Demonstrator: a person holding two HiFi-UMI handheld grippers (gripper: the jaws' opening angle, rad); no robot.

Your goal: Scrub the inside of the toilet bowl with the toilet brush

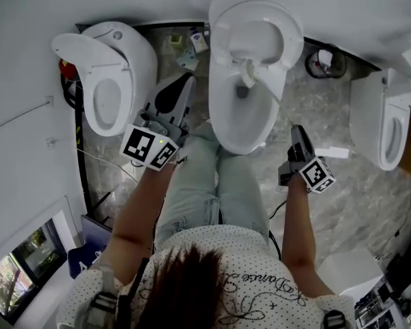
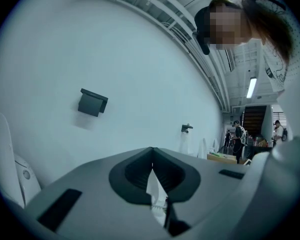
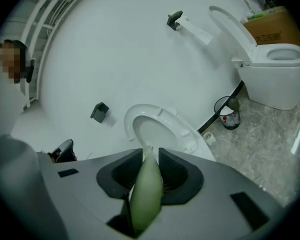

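The middle toilet (image 1: 227, 132) stands open with its lid (image 1: 257, 29) raised against the wall. A white-bristled brush head (image 1: 247, 75) sits inside the bowl near the back, above the drain. My right gripper (image 1: 299, 134) hangs to the right of the bowl, shut on the brush's pale green handle (image 3: 146, 194). In the right gripper view the gripper (image 3: 150, 156) points at the raised seat (image 3: 166, 120), with the brush head (image 3: 148, 147) just past its jaws. My left gripper (image 1: 183, 82) is held left of the bowl, shut and holding nothing; the left gripper (image 2: 152, 165) faces a bare wall.
A second toilet (image 1: 109, 81) stands at the left and a third toilet (image 1: 390, 125) at the right. A small wire bin (image 1: 325, 62) sits by the wall between the middle and right toilets. The person's legs (image 1: 216, 184) stand right in front of the bowl. The floor is grey marble.
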